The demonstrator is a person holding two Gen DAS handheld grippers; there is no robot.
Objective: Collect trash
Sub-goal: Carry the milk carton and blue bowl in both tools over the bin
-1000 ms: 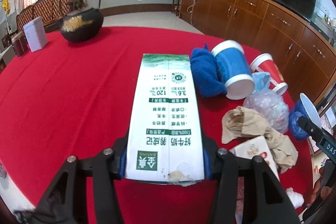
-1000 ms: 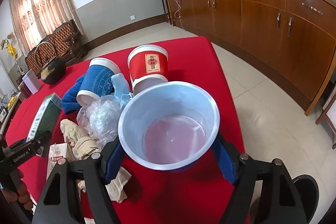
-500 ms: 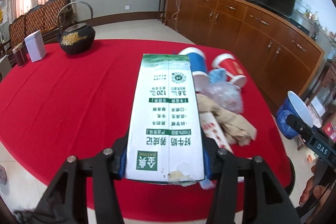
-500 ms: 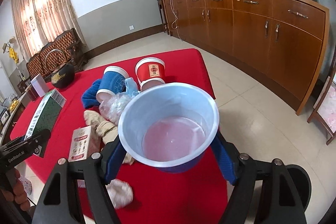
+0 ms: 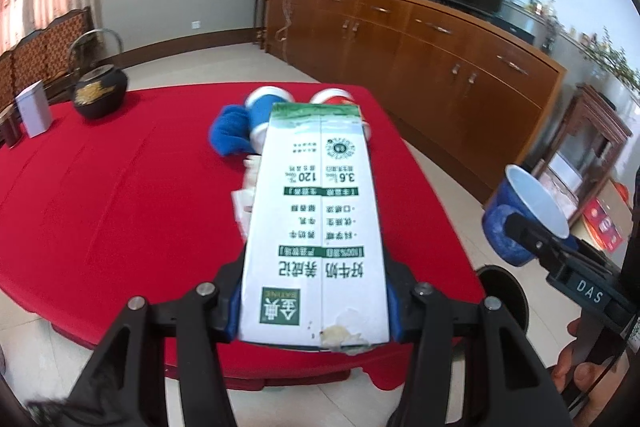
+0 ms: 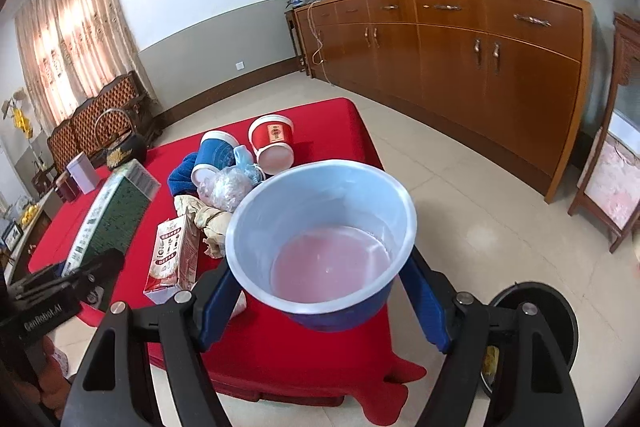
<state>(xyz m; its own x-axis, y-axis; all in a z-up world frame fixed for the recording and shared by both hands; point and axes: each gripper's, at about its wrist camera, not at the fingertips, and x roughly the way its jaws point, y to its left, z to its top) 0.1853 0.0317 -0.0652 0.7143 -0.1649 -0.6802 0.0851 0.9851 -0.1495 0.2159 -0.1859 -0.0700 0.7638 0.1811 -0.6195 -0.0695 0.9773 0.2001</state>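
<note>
Both hand-held grippers are pulling back and upward from the red surface (image 5: 100, 195), so that its near edge and the tiled floor below are now showing where earlier only cloth filled the views. Taking the surface as the landmark: the left hand-held gripper (image 5: 314, 303) is clamping the near end of a long white-and-green milk carton (image 5: 316, 227), its blue pads pressing both sides, and the carton is hanging above the surface's near edge, pointing toward its far side. The right hand-held gripper (image 6: 324, 291) is standing fairly wide, its blue pads gripping the sides of a blue paper cup (image 6: 320, 239), mouth toward the camera, with a pinkish bottom inside; the cup is hovering off the surface's right near corner, over the floor. Still lying on the surface are a blue cup (image 6: 214, 159) and a red cup (image 6: 274, 143) on their sides toward the far right part, with a blue cloth (image 6: 180, 177) beside the blue cup, a clear crumpled plastic bag (image 6: 224, 189), tan crumpled paper (image 6: 204, 219) and a small red-and-white carton (image 6: 172, 255) nearer the edge. At the far left of the surface are standing a dark kettle (image 5: 100, 93) and a pale tin (image 5: 34, 109). A black round bin (image 6: 536, 323) is sitting on the floor past the right near corner.
</note>
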